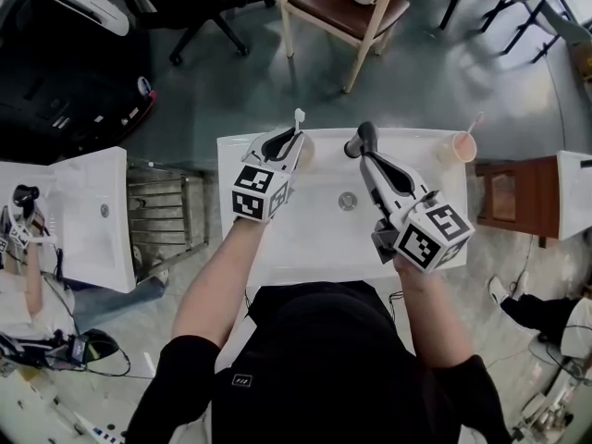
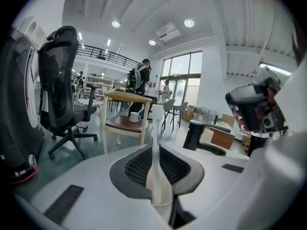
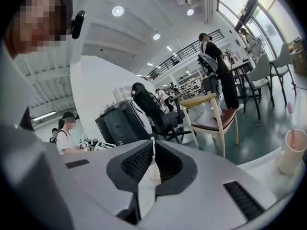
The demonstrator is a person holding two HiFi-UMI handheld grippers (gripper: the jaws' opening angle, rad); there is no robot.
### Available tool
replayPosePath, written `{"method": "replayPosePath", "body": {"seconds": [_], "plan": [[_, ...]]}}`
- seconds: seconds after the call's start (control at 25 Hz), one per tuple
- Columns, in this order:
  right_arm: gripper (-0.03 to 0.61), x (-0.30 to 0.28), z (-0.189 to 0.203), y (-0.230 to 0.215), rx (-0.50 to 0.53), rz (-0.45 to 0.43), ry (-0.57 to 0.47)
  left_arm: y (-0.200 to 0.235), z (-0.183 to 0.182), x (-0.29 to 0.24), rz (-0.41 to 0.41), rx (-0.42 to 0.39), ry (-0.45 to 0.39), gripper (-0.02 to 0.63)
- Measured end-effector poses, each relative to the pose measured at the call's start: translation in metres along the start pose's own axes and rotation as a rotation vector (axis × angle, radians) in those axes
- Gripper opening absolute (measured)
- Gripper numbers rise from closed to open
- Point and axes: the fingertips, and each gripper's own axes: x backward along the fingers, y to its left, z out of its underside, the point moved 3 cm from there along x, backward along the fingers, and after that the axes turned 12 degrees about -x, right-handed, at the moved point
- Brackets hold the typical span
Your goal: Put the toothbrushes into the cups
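Site: white sink (image 1: 305, 239) directly before the person, drain (image 1: 348, 201) at centre, black tap (image 2: 206, 135) at the middle of the far edge.

Left gripper (image 1: 294, 141) (image 2: 156, 152): jaws closed on a white toothbrush (image 1: 299, 118) (image 2: 156, 128). The handle is pinched between the pads and stands upright, bristle head above the jaw tips. The gripper sits at the far left of the sink, tilted downward.

Left cup (image 1: 308, 153): beige, on the far left rim of the sink, partly hidden by the left gripper. In the left gripper view its pale rim shows just below the jaws, and the toothbrush's lower end reaches down to it. Whether that end is inside the cup cannot be told.

Right gripper (image 1: 363, 137) (image 3: 153, 152): jaws drawn almost together, only a thin pale sliver between the pads; I cannot tell what that sliver is. It sits at the far middle of the sink, close beside the tap.

Right cup (image 1: 457, 147) (image 3: 292, 152): beige, upright at the far right corner of the sink, well apart from both grippers. A pink toothbrush (image 1: 475, 123) stands in it, leaning right.

Beyond the sink: a wooden chair (image 1: 347, 7) on the floor.
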Motion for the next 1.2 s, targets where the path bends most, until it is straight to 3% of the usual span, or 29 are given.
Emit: {"method": "replayPosePath", "body": {"seconds": [0.2, 0.48, 1.2], "plan": [[0.038, -0.001, 0.003, 0.002, -0.009, 0.007, 0.008, -0.006, 0.011, -0.006, 0.019, -0.024, 0.073, 0.057], [0.038, 0.003, 0.003, 0.002, -0.009, 0.008, 0.003, -0.009, 0.015, -0.011, 0.035, -0.016, 0.101, 0.130], [0.038, -0.001, 0.010, 0.019, -0.004, -0.024, 0.017, 0.015, 0.000, 0.027, -0.068, 0.004, 0.044, 0.156]]}}
